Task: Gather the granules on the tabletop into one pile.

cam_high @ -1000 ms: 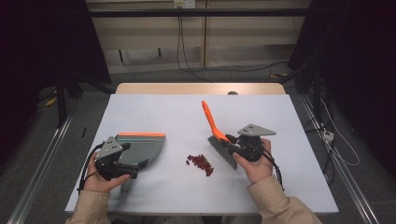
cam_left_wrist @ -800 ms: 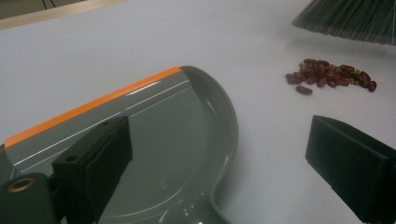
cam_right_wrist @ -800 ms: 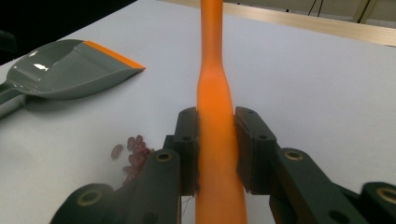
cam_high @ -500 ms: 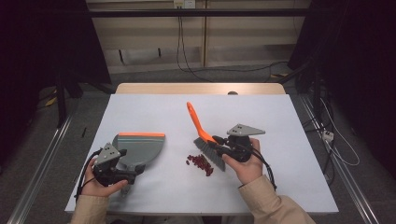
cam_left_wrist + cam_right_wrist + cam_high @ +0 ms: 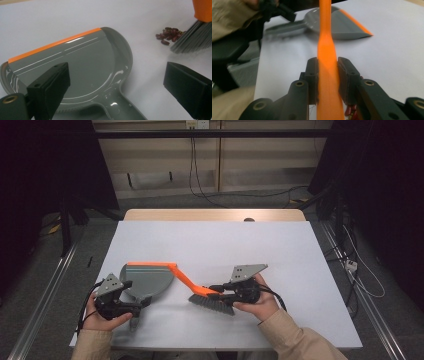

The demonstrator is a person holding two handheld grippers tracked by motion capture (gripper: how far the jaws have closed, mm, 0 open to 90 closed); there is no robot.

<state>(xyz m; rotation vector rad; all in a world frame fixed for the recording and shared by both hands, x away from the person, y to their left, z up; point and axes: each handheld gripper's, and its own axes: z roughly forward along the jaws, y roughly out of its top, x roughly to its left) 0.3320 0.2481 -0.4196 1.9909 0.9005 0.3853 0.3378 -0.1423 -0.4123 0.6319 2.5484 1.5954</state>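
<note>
A grey dustpan (image 5: 148,280) with an orange lip lies left of centre on the white table. Its handle (image 5: 120,107) runs between the wide-apart jaws of my left gripper (image 5: 136,305), and the pads do not touch it. My right gripper (image 5: 216,291) is shut on the orange handle (image 5: 325,37) of a brush (image 5: 210,302). The grey bristles (image 5: 192,40) rest on the table beside a small heap of red beans (image 5: 168,35). In the high view the brush hides the beans. The brush handle slants low toward the dustpan's lip.
The white table top (image 5: 280,250) stretches bare behind and to the right of both hands. Its front edge runs just below the person's sleeves (image 5: 295,340). Dark floor, metal rails and cables surround the table.
The right hand has moved left and a little down with the brush. The brush handle swung from upright to slanting low toward the dustpan, and the bristles now cover the beans. The left hand barely moved.
</note>
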